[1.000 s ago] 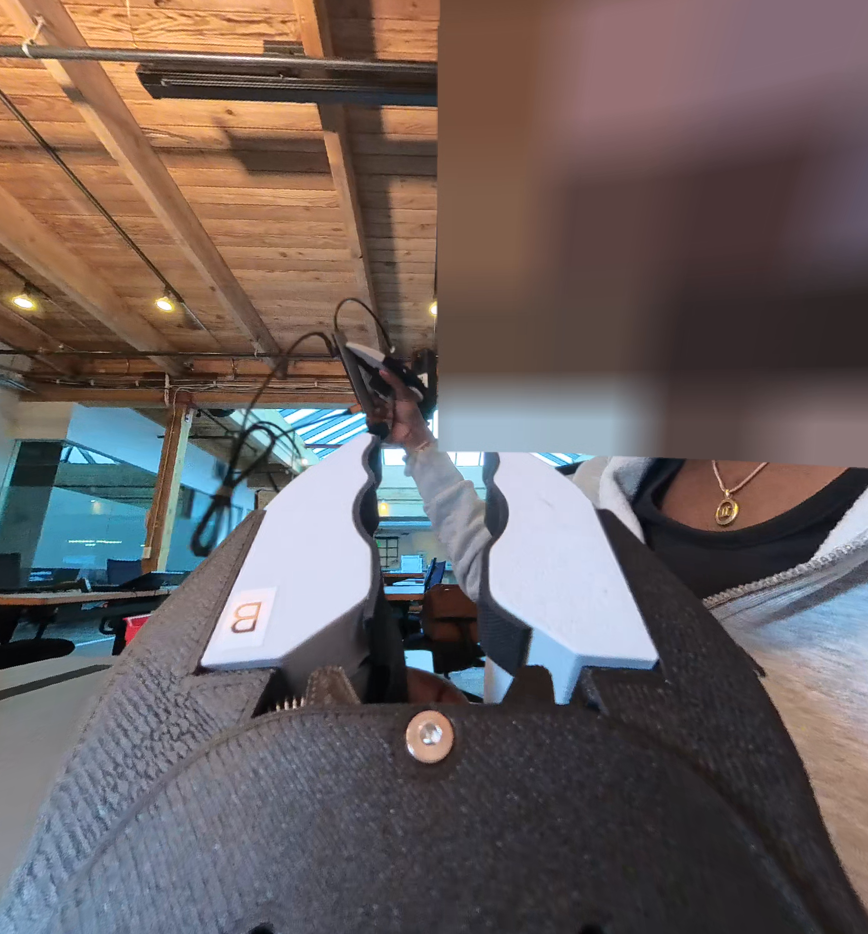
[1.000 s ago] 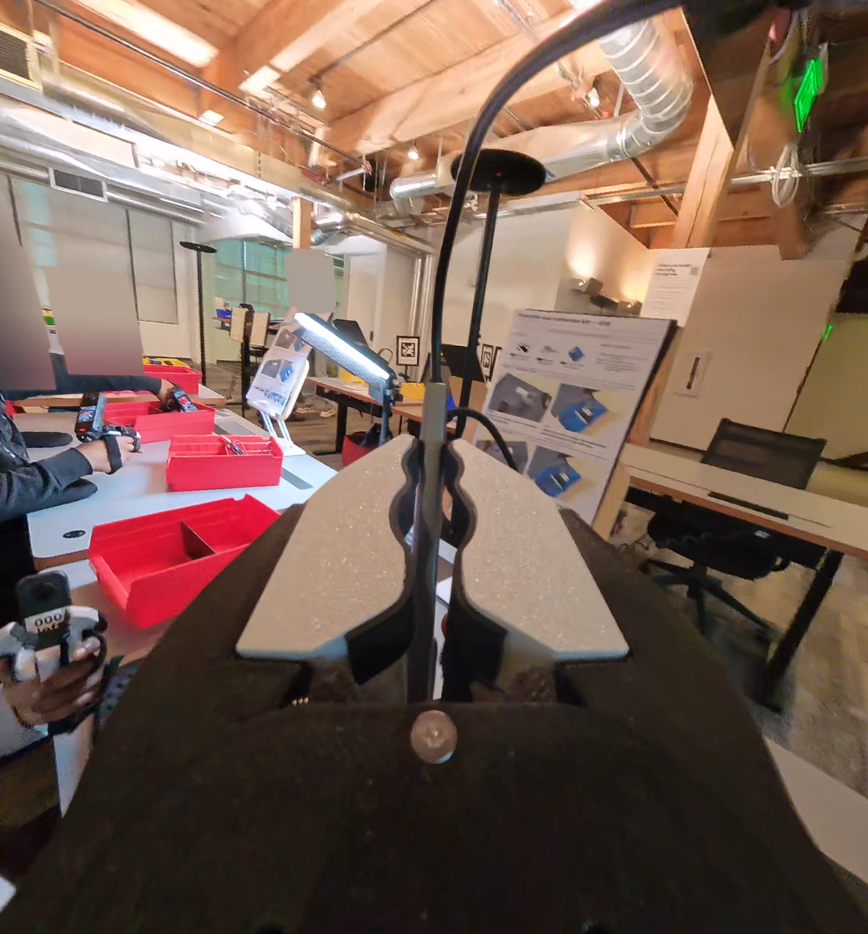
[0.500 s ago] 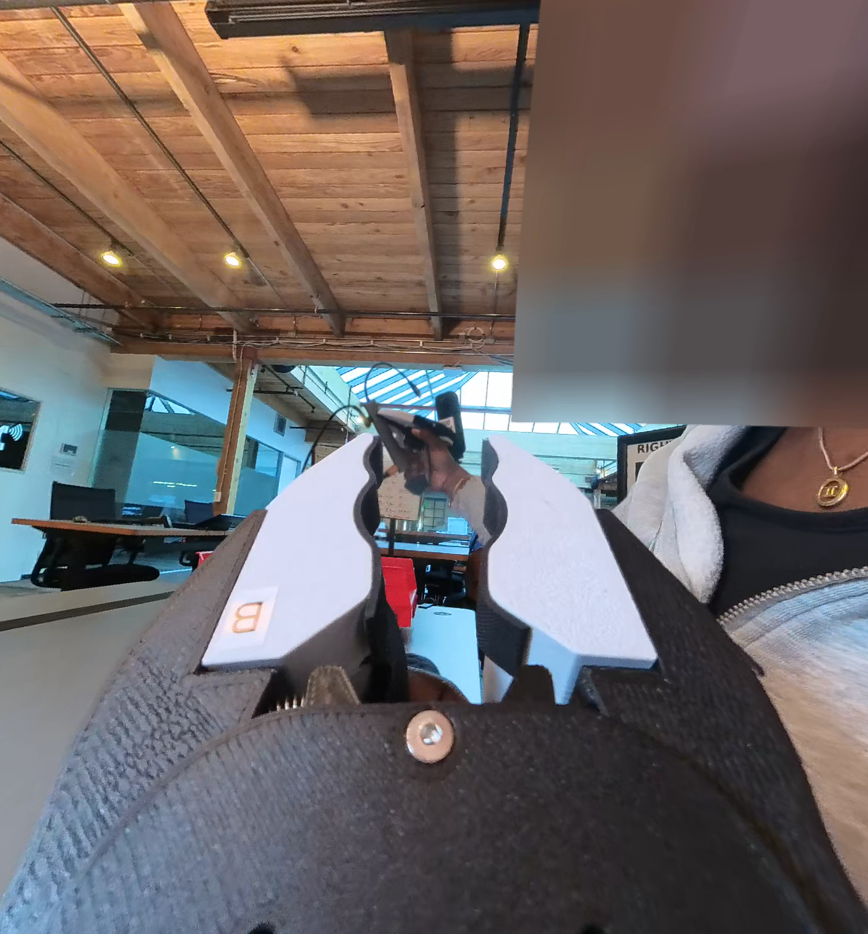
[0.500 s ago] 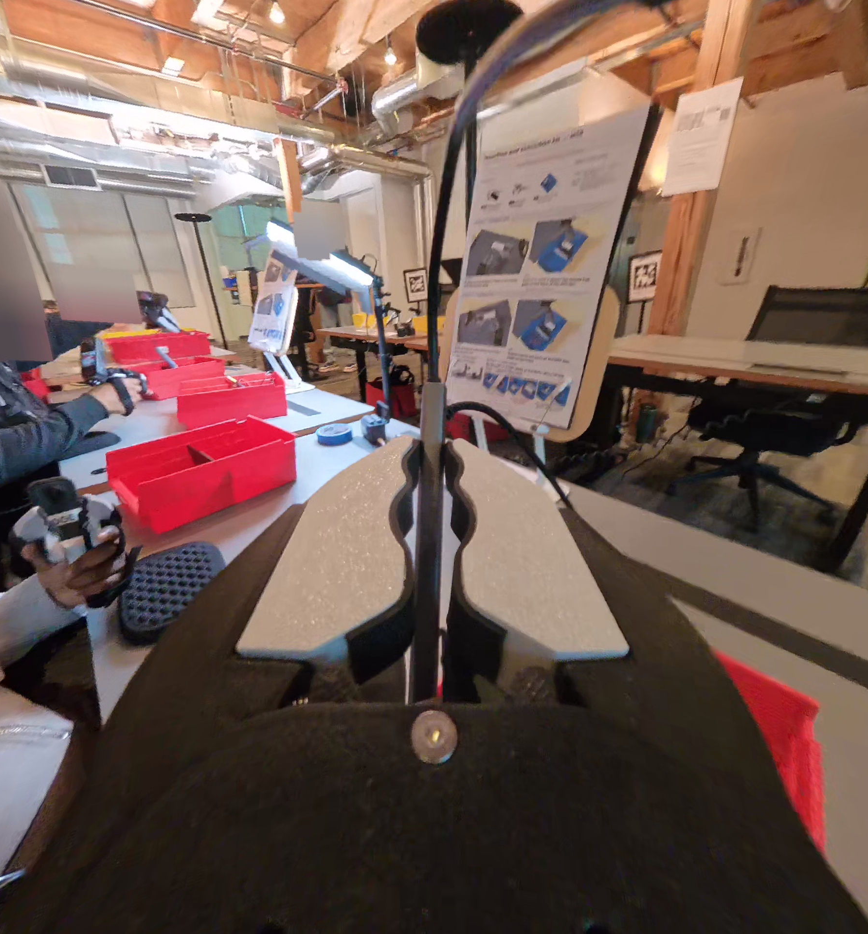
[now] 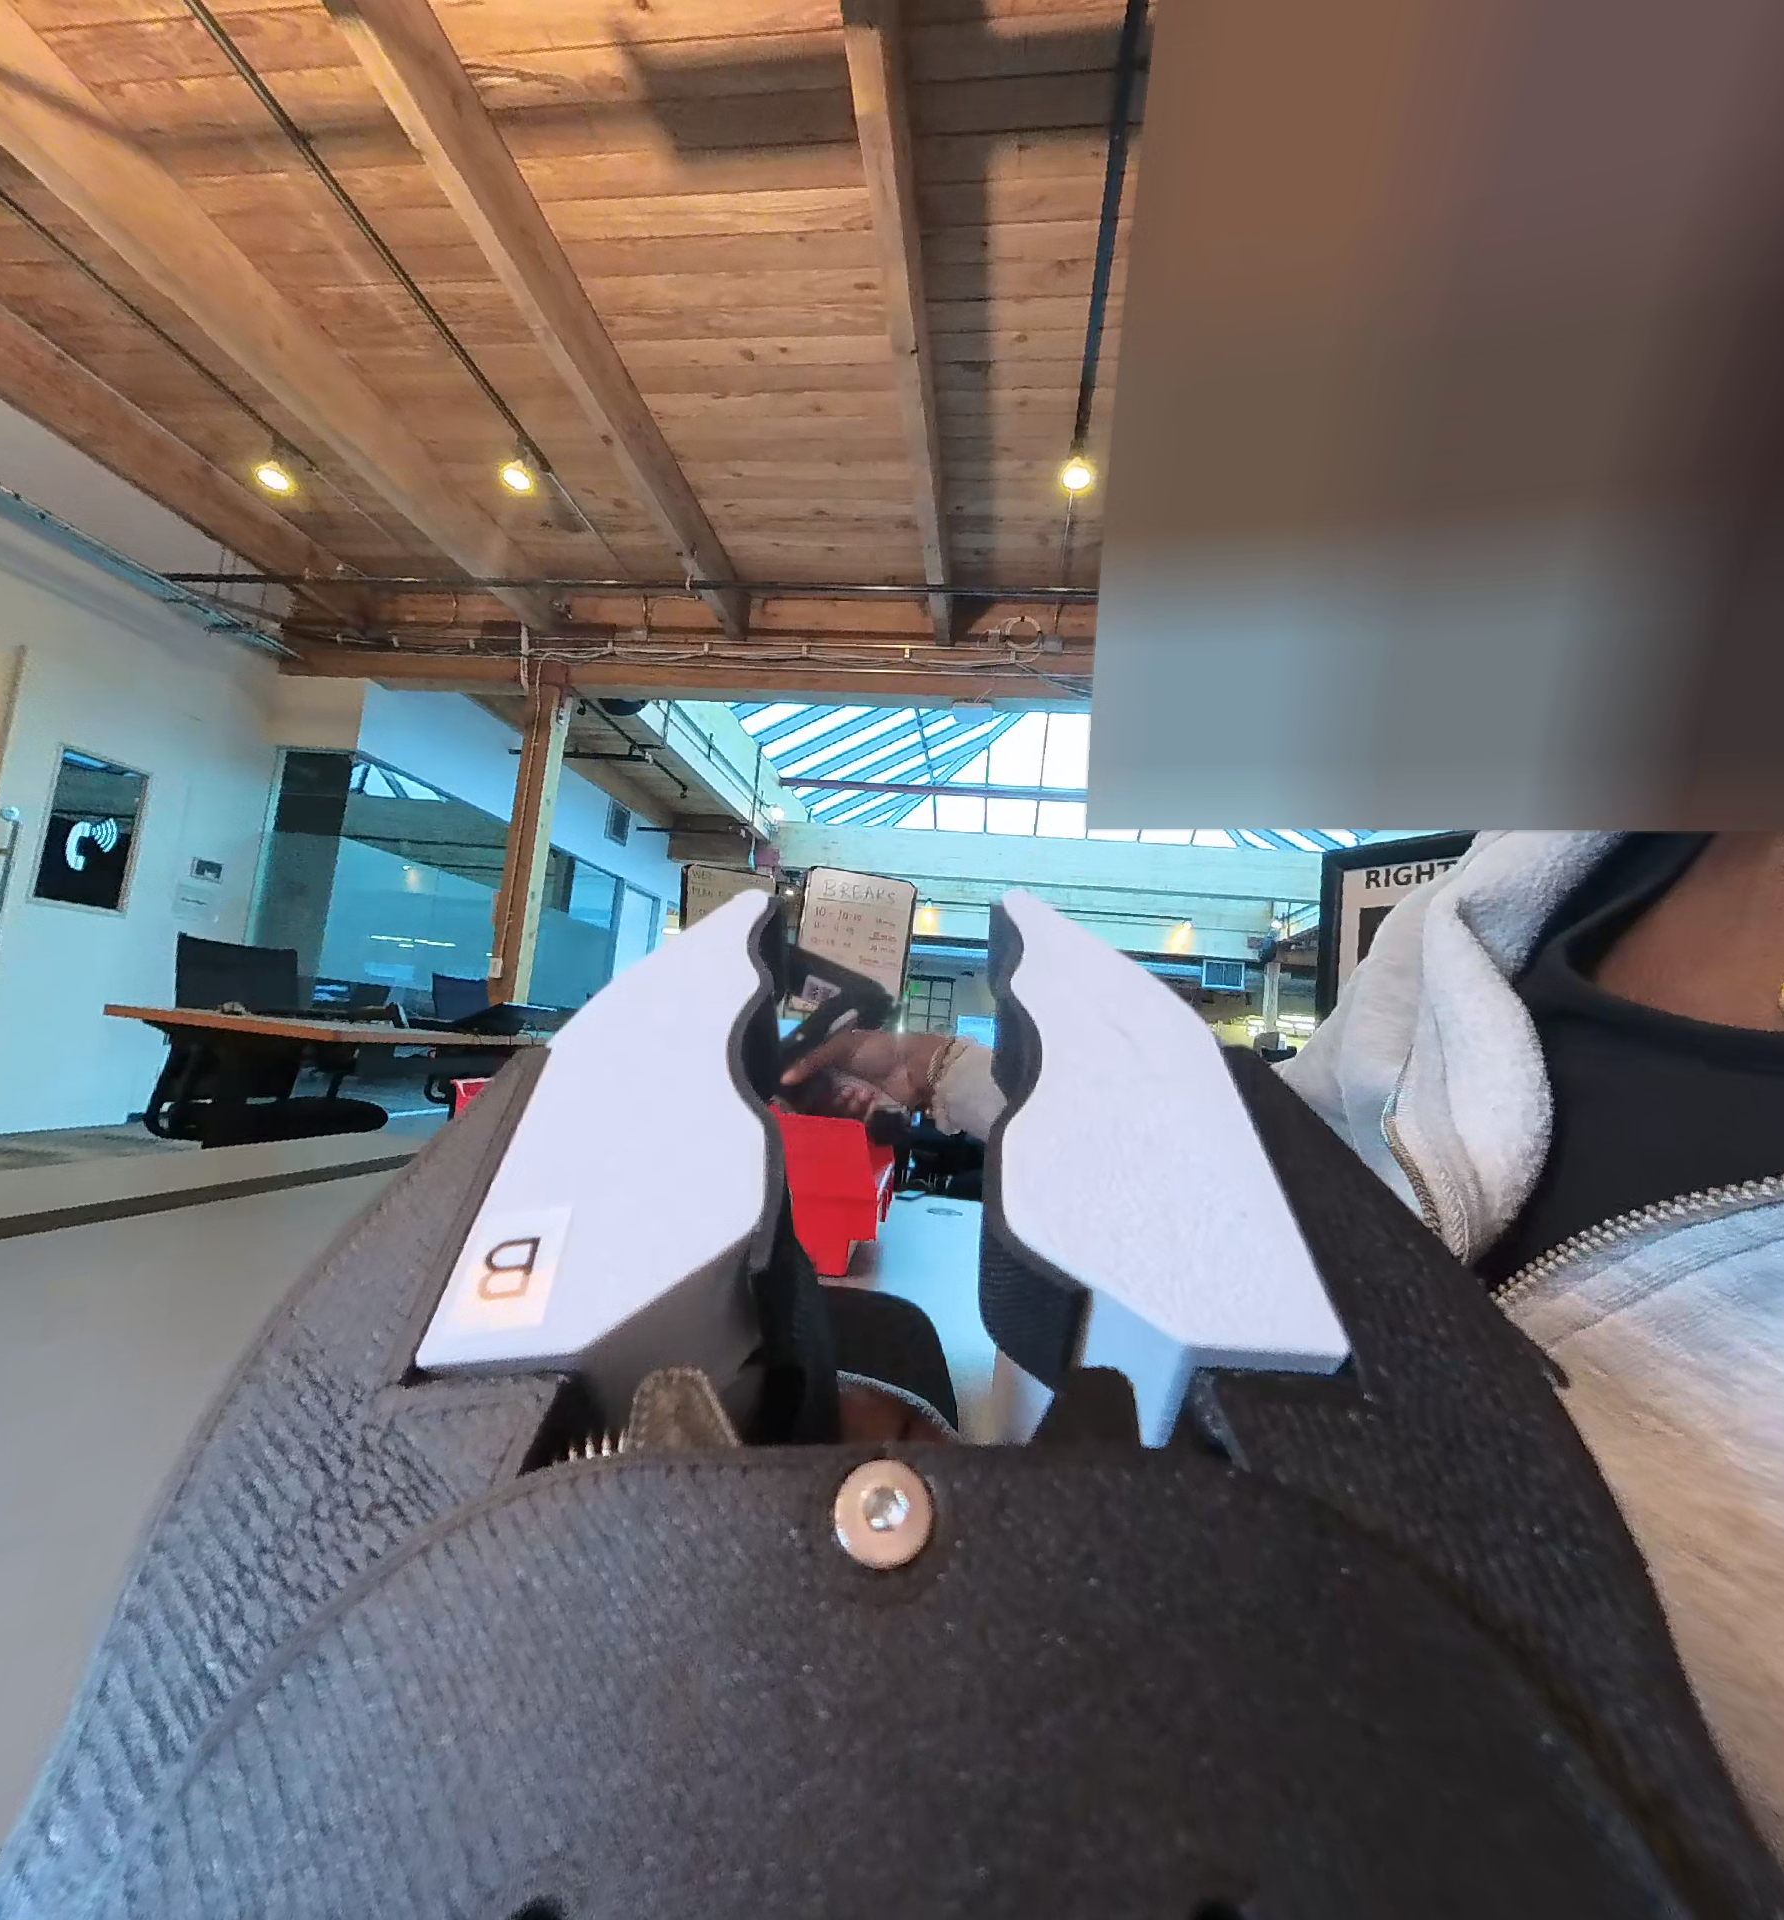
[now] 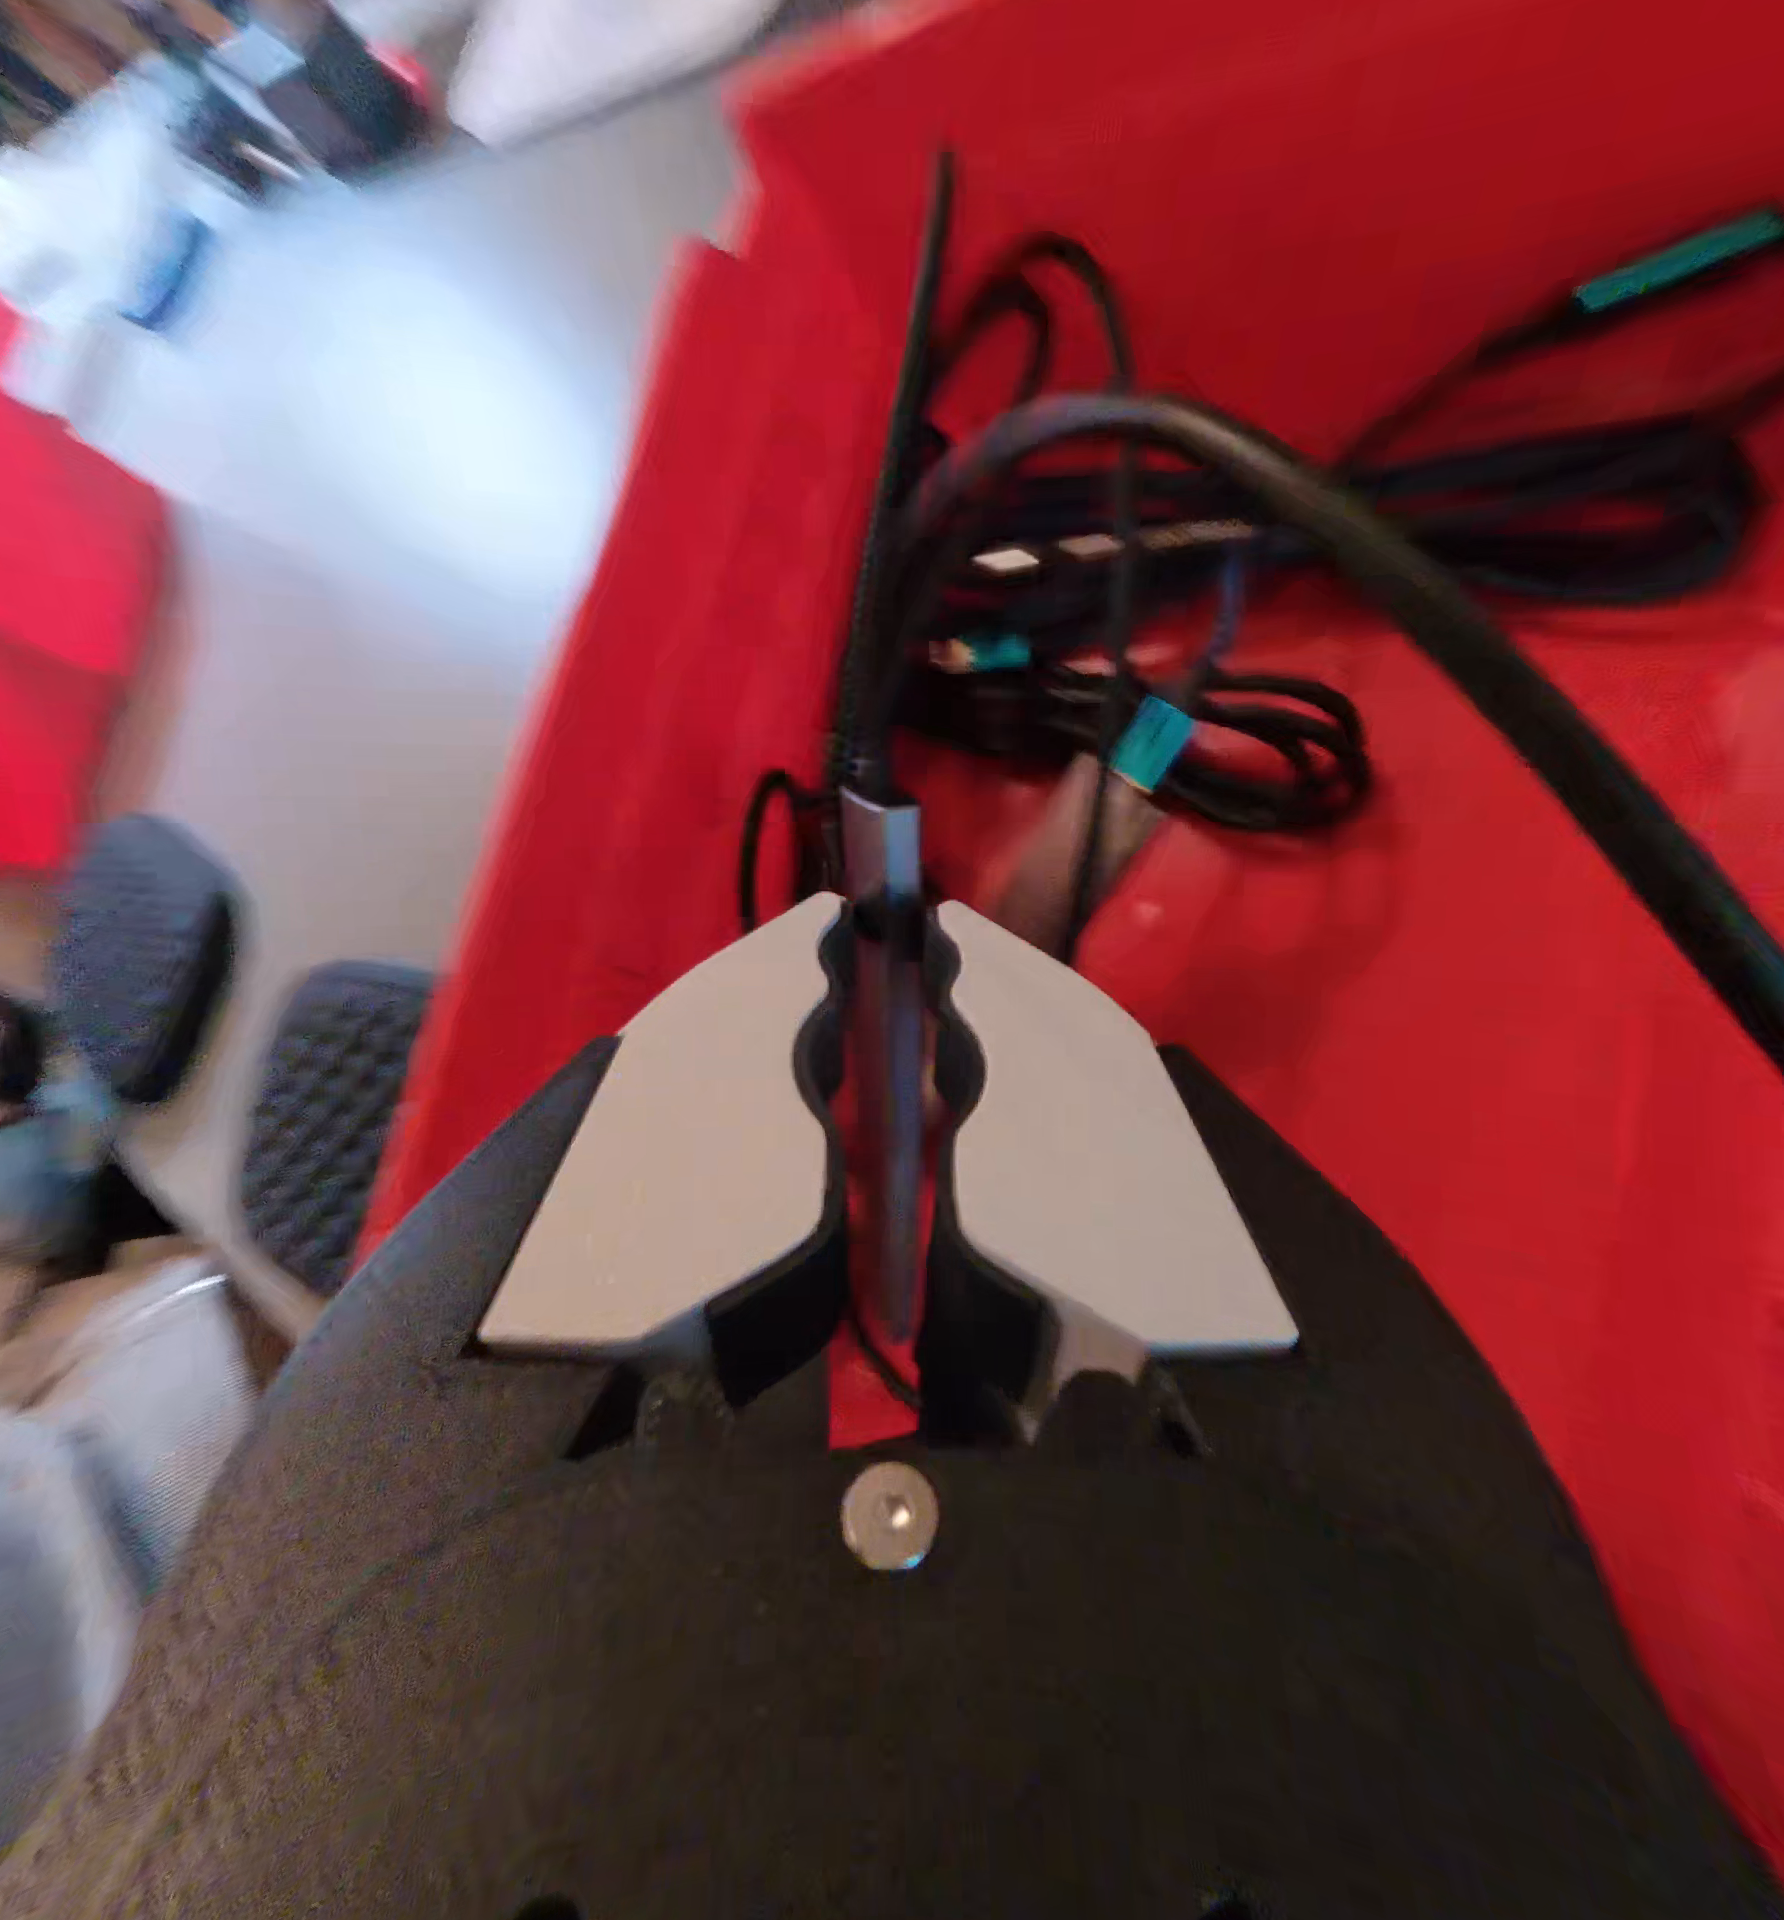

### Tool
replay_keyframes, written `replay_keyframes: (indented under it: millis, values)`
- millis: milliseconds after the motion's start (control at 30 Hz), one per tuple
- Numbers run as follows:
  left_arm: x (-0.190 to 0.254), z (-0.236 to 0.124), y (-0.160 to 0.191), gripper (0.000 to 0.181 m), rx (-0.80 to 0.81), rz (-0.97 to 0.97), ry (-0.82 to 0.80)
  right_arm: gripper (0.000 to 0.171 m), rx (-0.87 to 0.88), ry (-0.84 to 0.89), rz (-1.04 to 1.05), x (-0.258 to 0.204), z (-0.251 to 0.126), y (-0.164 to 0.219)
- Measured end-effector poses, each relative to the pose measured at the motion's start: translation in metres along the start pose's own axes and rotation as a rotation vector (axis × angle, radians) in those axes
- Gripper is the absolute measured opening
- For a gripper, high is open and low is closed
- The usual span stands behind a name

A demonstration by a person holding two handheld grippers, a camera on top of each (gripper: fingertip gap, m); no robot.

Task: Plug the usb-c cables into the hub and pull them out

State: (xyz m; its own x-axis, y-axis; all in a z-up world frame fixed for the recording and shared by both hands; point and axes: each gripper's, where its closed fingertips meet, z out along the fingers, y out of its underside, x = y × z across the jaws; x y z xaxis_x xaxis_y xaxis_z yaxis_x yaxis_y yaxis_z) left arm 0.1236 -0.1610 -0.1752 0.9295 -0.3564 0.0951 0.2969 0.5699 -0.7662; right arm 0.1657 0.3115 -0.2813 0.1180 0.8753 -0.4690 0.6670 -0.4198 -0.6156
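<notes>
clamping the grey hub point(image 6: 886, 1091), right tool point(image 6: 884, 920) over red bin point(image 6: 1387, 935)

A pale grey table point(image 6: 368, 582) carries a red plastic bin point(image 6: 1283, 208) and two black dimpled rubber pads point(image 6: 337, 1112) just beside it.

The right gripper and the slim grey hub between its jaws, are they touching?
Touching. In the right wrist view the right gripper has its jaws closed on the slim grey hub, both inner faces pressing its sides above the red bin.
</notes>
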Motion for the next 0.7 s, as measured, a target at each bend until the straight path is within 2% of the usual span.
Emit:
replay_keyframes:
  millis: [67, 200, 233, 267, 300, 367, 433, 500, 567, 633, 700]
  values:
    - [-0.001, 0.000, 0.001, 0.038, -0.007, 0.002, -0.005, 0.015, -0.057, 0.150, 0.006, 0.025, 0.007, 0.010]
    - [-0.002, 0.001, 0.005, 0.038, -0.037, 0.012, -0.019, 0.016, -0.069, 0.236, -0.024, 0.033, 0.006, 0.012]
    - [-0.003, 0.001, 0.007, 0.037, -0.051, 0.013, -0.025, 0.021, -0.083, 0.316, -0.076, 0.037, 0.002, 0.012]
    - [-0.005, 0.001, 0.009, 0.038, -0.068, 0.014, -0.032, 0.040, -0.111, 0.411, -0.127, 0.043, -0.004, 0.013]
    - [-0.007, 0.001, 0.012, 0.038, -0.083, 0.016, -0.045, 0.046, -0.139, 0.484, -0.173, 0.045, -0.010, 0.014]
    - [-0.012, 0.001, 0.016, 0.037, -0.111, 0.027, -0.082, 0.053, -0.118, 0.583, -0.240, 0.039, -0.024, 0.006]
    - [-0.013, 0.001, 0.018, 0.037, -0.122, 0.037, -0.093, 0.060, -0.017, 0.633, -0.270, 0.022, -0.041, -0.009]
    - [-0.014, 0.002, 0.021, 0.038, -0.137, 0.048, -0.104, 0.069, 0.092, 0.604, -0.297, -0.007, -0.055, -0.019]
    - [-0.016, 0.003, 0.024, 0.037, -0.151, 0.060, -0.115, 0.078, 0.145, 0.476, -0.329, -0.049, -0.061, -0.015]
    - [-0.017, 0.003, 0.025, 0.037, -0.157, 0.065, -0.123, 0.081, 0.097, 0.324, -0.409, -0.092, -0.062, 0.006]
    - [-0.017, 0.003, 0.025, 0.037, -0.155, 0.065, -0.130, 0.076, -0.035, 0.327, -0.514, -0.109, -0.059, 0.038]
